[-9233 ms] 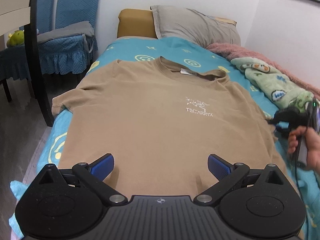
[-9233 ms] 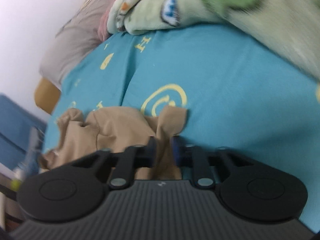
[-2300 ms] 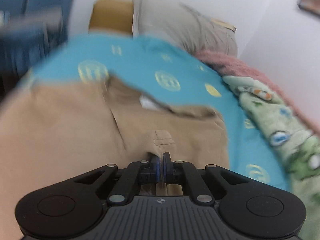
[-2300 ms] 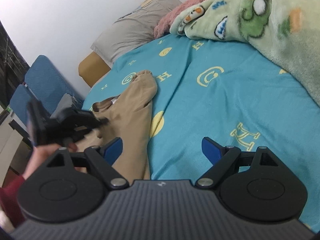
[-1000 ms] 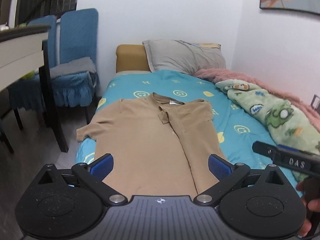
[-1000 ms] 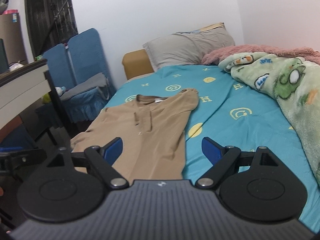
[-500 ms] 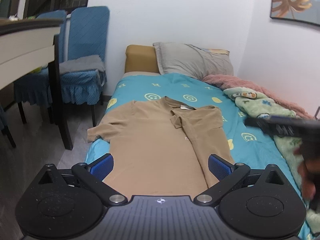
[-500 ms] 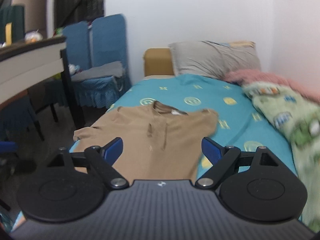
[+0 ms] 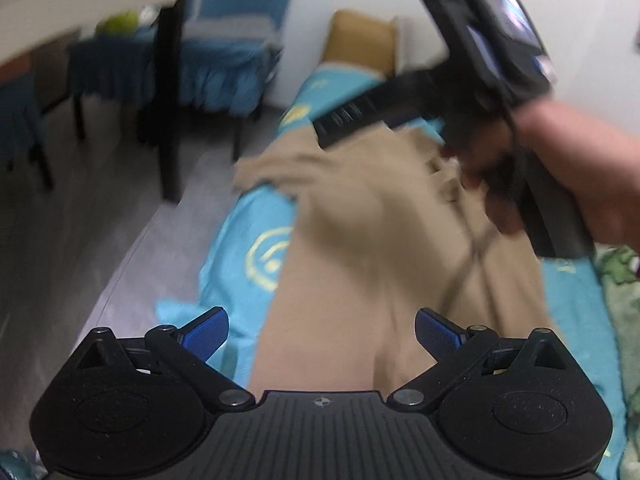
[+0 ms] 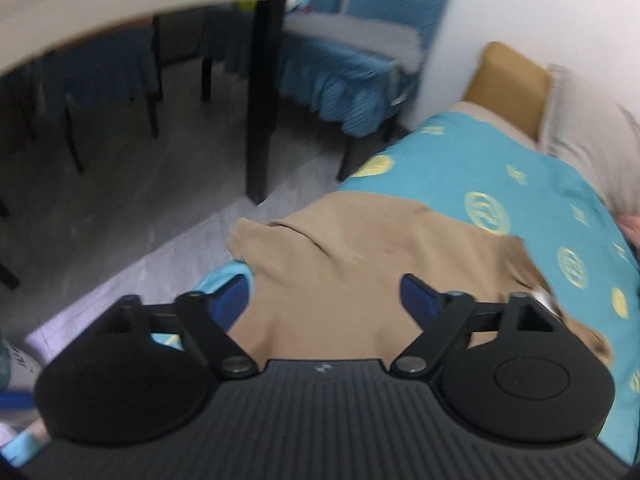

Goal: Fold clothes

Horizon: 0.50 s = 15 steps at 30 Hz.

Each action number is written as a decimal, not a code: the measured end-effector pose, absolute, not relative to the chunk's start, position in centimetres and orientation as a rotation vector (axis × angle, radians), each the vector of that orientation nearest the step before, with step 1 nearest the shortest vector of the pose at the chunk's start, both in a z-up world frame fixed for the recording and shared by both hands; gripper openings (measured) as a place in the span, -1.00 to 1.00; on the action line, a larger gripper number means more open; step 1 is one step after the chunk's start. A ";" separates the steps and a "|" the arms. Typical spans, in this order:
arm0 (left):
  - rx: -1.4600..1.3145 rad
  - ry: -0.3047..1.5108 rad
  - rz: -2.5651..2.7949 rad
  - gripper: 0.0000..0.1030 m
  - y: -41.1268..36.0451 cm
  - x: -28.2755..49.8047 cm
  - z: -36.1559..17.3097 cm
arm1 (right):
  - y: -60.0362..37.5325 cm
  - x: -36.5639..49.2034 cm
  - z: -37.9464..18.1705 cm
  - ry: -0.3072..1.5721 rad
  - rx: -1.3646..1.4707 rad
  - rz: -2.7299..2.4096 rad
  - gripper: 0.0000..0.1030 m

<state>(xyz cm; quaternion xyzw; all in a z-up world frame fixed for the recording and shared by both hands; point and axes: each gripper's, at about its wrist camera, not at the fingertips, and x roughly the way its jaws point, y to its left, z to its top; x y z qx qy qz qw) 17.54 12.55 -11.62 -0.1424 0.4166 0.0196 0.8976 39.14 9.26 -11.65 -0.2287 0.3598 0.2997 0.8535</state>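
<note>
Bedsheet [image 10: 520,168], teal, lies ahead of both grippers, bearing the tan shirt [image 10: 360,248]: one side looks folded in, the sleeve [image 10: 256,236] beyond the right gripper [image 10: 324,300] still spread. Its jaws, just narrowing, hold nothing; the left gripper [image 9: 320,330] gapes empty. A table leg [image 10: 262,100] stands beyond.

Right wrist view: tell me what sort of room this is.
Most likely a bedroom in a home: a bed with a patterned teal sheet and a pillow, a tan T-shirt spread on it, and blue-covered chairs by a table.
</note>
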 end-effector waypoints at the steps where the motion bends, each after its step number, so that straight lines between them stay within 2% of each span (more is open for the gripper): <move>1: -0.321 0.877 0.051 0.94 13.2 18.1 -12.3 | 10.7 39.9 -12.5 0.759 -0.494 0.655 0.52; 9: -0.350 0.923 0.115 0.91 15.4 20.8 -15.2 | 19.6 43.7 -20.1 0.803 -0.712 0.747 0.51; 10: -0.355 0.930 0.118 0.90 15.4 21.0 -15.4 | 19.8 43.9 -20.9 0.813 -0.727 0.741 0.38; 11: -0.361 0.937 0.121 0.90 15.4 21.2 -15.6 | 19.9 44.1 -21.5 0.824 -0.739 0.735 0.13; 12: -0.358 0.934 0.126 0.90 15.5 21.3 -15.7 | 19.9 44.4 -21.9 0.825 -0.739 0.720 0.03; 14: -0.326 0.916 0.138 0.90 15.3 21.4 -15.4 | 19.5 44.7 -21.5 0.807 -0.703 0.704 -0.88; 15: -0.292 0.903 0.146 0.90 15.0 21.3 -15.2 | 19.2 44.8 -21.0 0.798 -0.673 0.690 -0.82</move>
